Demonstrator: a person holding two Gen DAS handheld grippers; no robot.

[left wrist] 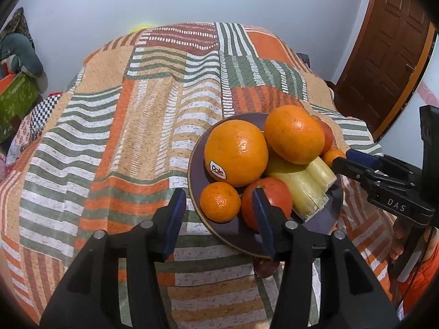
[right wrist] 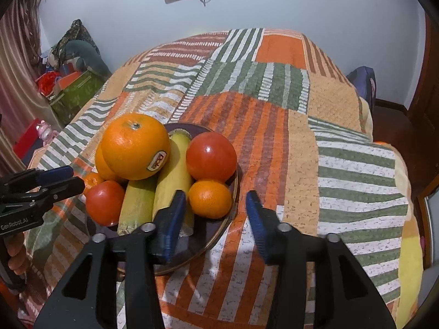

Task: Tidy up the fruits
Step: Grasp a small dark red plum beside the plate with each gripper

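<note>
Patchwork cloth in orange, green and white stripes [left wrist: 115, 142] covered the tabletop. You had the fruit heaped on the dark round plate [left wrist: 197, 181], likely to keep it from rolling. Your left gripper [left wrist: 219, 213] sat at its 7 o'clock rim, your right gripper [right wrist: 216, 213] at 5 o'clock, both jaws apart, clamping nothing.

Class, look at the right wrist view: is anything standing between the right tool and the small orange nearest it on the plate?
Nothing visible blocks it. The right tool is open, and the small orange sits at the plate's near edge, just beyond its left finger, with a tomato behind it.
</note>
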